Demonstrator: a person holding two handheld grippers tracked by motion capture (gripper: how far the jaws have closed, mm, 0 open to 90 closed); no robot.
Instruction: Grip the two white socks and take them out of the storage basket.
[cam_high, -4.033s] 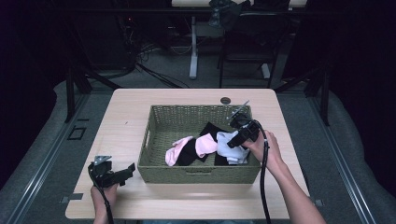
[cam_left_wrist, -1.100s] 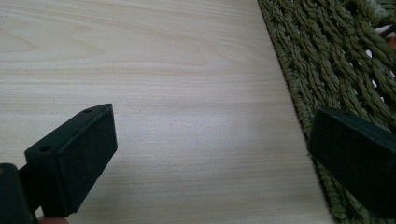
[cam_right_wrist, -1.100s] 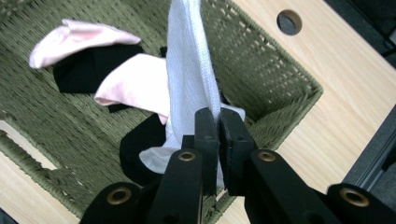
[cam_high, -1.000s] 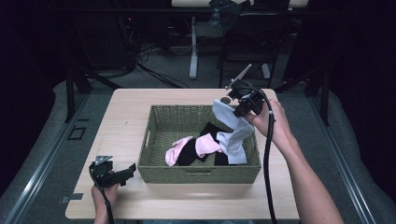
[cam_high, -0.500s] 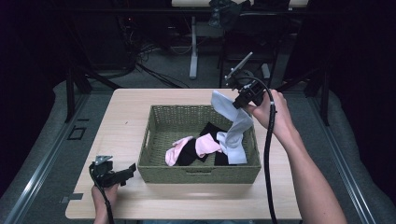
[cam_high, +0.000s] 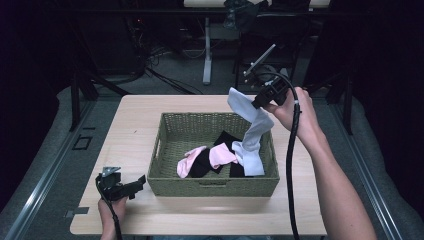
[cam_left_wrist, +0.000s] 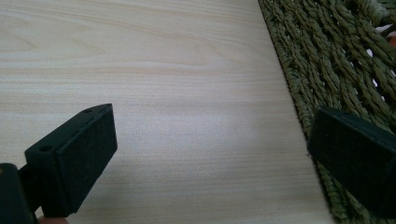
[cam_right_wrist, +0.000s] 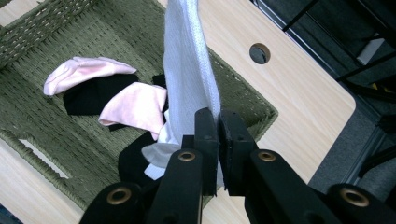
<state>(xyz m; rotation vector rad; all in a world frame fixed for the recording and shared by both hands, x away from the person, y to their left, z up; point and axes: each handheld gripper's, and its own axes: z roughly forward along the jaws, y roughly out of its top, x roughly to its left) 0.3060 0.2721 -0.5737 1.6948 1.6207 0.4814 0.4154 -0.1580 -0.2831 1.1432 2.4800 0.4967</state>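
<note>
A woven green basket (cam_high: 165, 150) stands in the middle of the table and holds pink socks (cam_high: 222, 154), black socks (cam_high: 202, 164) and a pale blue sock. My right gripper (cam_high: 257, 102) is raised above the basket's far right corner, shut on the pale blue sock (cam_high: 252, 132), which hangs down with its lower end still in the basket. In the right gripper view the sock (cam_right_wrist: 187, 74) is pinched between the jaws (cam_right_wrist: 218, 123) above the pink socks (cam_right_wrist: 133, 105). My left gripper (cam_high: 137, 182) rests low at the table's front left, open, with nothing between its pads (cam_left_wrist: 88, 154), beside the basket wall (cam_left_wrist: 327, 70).
The light wooden table (cam_high: 135, 120) has a round cable hole (cam_right_wrist: 259, 52) near its far right edge. Dark floor, chair legs and table frames lie beyond the far edge. A cable trails from the right gripper down along the person's forearm (cam_high: 330, 175).
My right gripper has risen out of the basket and moved toward the far right, pulling the pale blue sock up with it. The left gripper has stayed still.
</note>
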